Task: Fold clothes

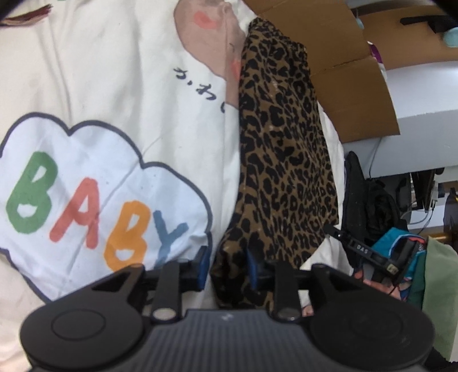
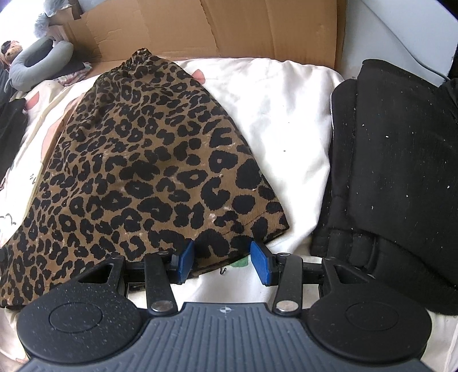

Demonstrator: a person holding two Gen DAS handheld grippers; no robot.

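Observation:
A leopard-print garment (image 1: 283, 148) lies flat and long on a white printed sheet (image 1: 114, 85). My left gripper (image 1: 227, 267) is at its near corner, open, with a bunched fold of the fabric between its blue pads (image 1: 202, 266). In the right wrist view the same garment (image 2: 148, 160) spreads away from me. My right gripper (image 2: 223, 260) stands wide open over the hem, whose edge lies between the two pads (image 2: 262, 263) untouched by either. The far end of the garment reaches the cardboard.
A folded black garment (image 2: 395, 171) lies on the sheet (image 2: 280, 108) to the right of the leopard piece. Flattened cardboard (image 2: 229, 25) stands behind. A grey neck pillow (image 2: 40, 63) sits far left. Beyond the bed edge lies a heap of clothes (image 1: 435, 271).

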